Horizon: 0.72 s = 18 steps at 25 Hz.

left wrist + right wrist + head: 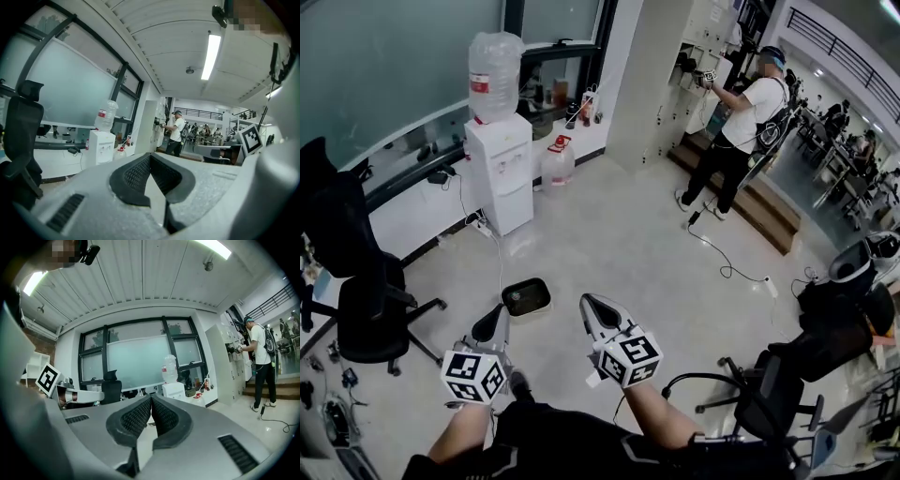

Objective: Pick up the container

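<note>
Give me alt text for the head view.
Both shut, the left gripper and right gripper point toward a dark container on the pale floor ahead. A water dispenser stands beyond it, black office chairs at both sides.

1. In the head view, the container [528,296] on the floor [609,244] holds a small dark mark, too small to identify.
2. The left gripper [499,314] tip meets the container's near-left corner in that view; whether it touches or hangs above cannot be told.
3. The forearms [661,422] behind the left gripper and the right gripper [587,303] are cut off by the bottom edge.
4. The black office chair [352,281] is cut off by the left edge.
5. The water bottle [494,66] carries a red label too small to read.
6. The people [841,114] far right are too small to describe.
7. In both gripper views, each gripper's grey body hides the floor just ahead.
</note>
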Each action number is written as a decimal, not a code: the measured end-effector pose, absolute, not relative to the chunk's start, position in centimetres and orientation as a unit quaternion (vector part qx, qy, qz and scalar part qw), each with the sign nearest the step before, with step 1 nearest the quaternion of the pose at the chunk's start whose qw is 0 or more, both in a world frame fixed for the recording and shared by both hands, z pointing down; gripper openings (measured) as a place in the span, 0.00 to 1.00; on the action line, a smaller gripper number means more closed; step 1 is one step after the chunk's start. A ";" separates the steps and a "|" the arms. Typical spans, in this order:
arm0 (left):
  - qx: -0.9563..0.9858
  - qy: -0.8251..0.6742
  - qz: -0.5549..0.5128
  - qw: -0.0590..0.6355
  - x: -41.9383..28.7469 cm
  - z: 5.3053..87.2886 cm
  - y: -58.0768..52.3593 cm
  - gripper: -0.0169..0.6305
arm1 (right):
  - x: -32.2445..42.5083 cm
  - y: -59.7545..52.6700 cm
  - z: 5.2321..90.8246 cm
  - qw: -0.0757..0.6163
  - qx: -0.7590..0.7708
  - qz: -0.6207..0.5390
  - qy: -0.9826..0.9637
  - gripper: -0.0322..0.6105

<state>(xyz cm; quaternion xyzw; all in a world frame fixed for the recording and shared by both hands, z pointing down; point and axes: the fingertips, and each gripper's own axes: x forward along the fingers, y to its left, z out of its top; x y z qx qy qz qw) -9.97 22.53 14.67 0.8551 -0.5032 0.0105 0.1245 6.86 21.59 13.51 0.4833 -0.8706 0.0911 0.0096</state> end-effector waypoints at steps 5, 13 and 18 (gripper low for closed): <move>0.858 -0.497 0.010 0.129 -12.4 14.8 18.0 0.04 | 4.6 17.3 13.7 0.015 0.490 0.092 -0.867 0.06; 0.865 -0.481 0.018 0.138 -15.6 15.7 12.4 0.04 | 1.6 12.2 14.7 0.030 0.506 0.099 -0.856 0.06; 0.869 -0.471 0.027 0.152 -17.3 17.6 9.8 0.04 | 0.1 9.9 15.7 0.039 0.521 0.100 -0.847 0.06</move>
